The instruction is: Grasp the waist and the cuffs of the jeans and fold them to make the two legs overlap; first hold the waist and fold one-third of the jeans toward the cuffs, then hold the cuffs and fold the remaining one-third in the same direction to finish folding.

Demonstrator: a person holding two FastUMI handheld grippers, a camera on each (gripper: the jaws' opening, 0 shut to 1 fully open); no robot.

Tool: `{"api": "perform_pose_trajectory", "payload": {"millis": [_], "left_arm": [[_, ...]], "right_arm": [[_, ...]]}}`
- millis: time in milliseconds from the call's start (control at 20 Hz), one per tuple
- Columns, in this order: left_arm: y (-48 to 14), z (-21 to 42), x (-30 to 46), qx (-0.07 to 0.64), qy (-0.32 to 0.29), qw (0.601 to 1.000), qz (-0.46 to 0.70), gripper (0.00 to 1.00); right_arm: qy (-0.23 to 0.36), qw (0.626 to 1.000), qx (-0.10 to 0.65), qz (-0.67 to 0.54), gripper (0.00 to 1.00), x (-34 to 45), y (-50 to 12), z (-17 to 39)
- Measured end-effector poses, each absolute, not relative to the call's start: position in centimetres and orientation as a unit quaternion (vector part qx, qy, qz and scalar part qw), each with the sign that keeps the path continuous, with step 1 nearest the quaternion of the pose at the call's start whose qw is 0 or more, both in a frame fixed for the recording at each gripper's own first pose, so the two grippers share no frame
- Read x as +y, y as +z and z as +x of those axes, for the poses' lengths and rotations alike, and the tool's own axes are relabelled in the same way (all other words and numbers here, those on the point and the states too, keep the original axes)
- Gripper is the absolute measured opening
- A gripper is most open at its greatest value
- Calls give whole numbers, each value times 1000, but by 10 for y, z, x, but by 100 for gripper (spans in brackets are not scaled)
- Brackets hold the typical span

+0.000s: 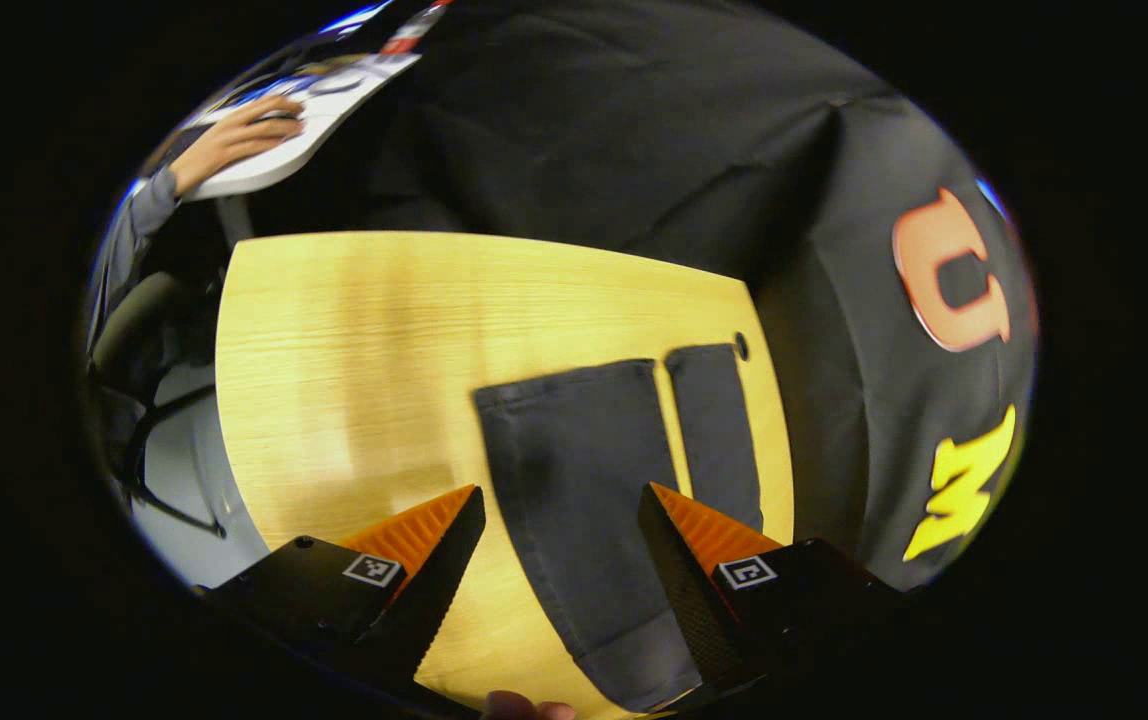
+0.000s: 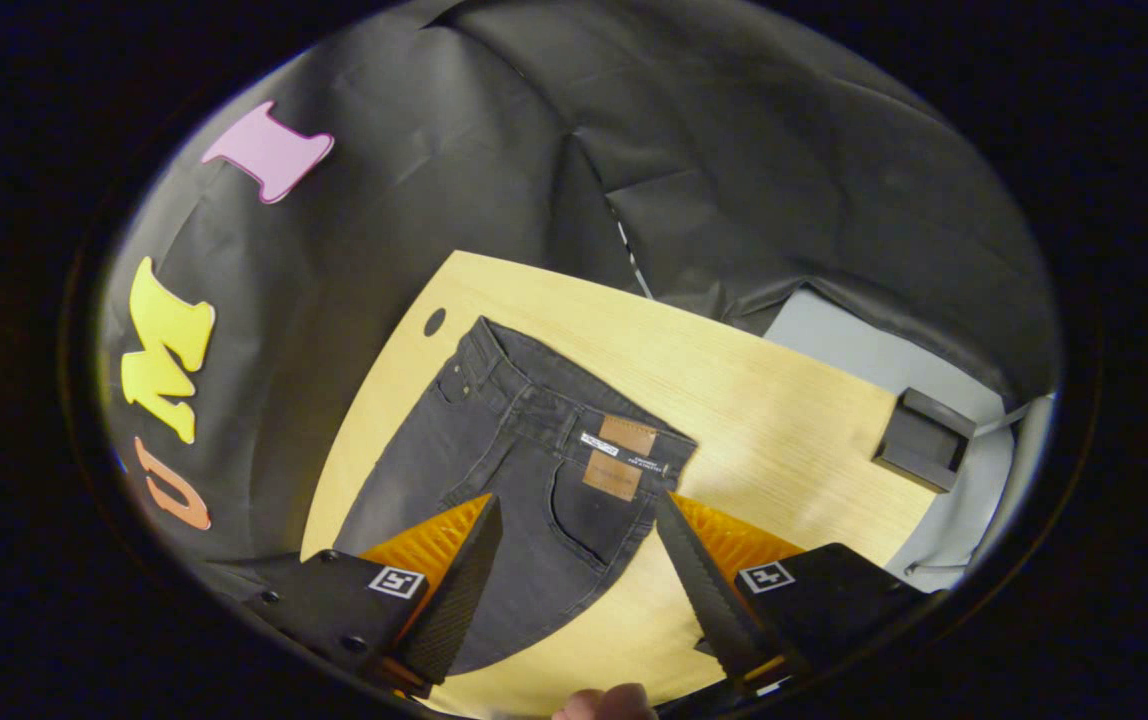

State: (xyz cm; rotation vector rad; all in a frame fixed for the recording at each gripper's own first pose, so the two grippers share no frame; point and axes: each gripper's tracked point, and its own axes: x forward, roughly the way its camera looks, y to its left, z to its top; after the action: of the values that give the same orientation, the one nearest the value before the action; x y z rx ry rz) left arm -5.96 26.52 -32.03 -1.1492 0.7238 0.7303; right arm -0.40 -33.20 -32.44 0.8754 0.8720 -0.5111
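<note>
Dark grey jeans lie flat on a light wooden table. In the left gripper view the two legs [image 1: 584, 470] run away from me and end in cuffs [image 1: 574, 385] side by side. My left gripper [image 1: 562, 505] hangs open above the nearer leg, with nothing between its fingers. In the right gripper view the waist [image 2: 554, 395] of the jeans faces away, with a brown patch [image 2: 614, 475] at the waistband. My right gripper [image 2: 579, 525] is open above the seat of the jeans and holds nothing.
The wooden table [image 1: 354, 380] has bare room to the left of the legs and a small hole [image 1: 741, 346] near its far corner. A person's hand [image 1: 244, 135] rests on a white desk beyond. A dark box [image 2: 924, 440] sits past the table's right edge.
</note>
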Motion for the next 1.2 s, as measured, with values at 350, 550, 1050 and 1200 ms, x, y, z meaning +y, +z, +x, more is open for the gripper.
{"api": "perform_pose_trajectory", "payload": {"millis": [350,550,1050,1200], "left_arm": [[-349,-29,304,363,334,699,-518,99],[-359,-26,309,394,343,688,-504,99],[-374,-27,308,493,366,657,-438,81],[-377,-26,308,497,377,651,-433,51]], "right_arm": [[-246,762,438,408,93,-331,-330,5],[-254,755,448,406,98,-335,-335,5],[-282,718,456,445,98,-358,-358,4],[-285,709,456,456,98,-363,-362,3]]}}
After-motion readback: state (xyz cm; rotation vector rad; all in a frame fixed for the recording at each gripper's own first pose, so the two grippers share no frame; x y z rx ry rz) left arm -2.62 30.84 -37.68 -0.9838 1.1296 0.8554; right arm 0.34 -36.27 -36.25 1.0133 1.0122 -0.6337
